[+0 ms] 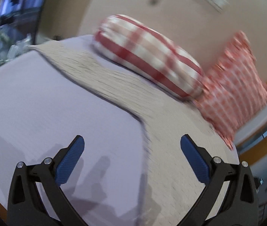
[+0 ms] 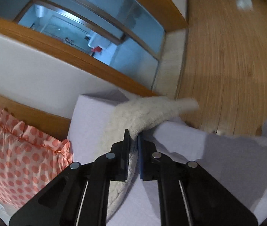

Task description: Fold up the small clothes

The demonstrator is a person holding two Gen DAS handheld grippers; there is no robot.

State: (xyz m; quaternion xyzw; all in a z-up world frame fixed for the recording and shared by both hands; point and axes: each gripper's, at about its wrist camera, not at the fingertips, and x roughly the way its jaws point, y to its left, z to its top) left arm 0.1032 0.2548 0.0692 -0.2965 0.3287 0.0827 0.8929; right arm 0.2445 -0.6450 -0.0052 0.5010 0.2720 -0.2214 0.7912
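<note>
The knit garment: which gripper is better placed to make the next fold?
Probably the right gripper: its jaws are shut on the knit garment. The left gripper is open above the bed sheet, holding nothing.

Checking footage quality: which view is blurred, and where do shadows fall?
Left wrist view: motion blur smears the checked pillow; the left claw casts shadows on the sheet. Right wrist view: sharper, floor streaked.

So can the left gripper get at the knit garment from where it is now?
Probably yes. The left gripper is open above the lavender sheet, and the beige knit garment lies flat just ahead with its edge between the fingers. Nothing blocks it; the pillows sit farther back.
</note>
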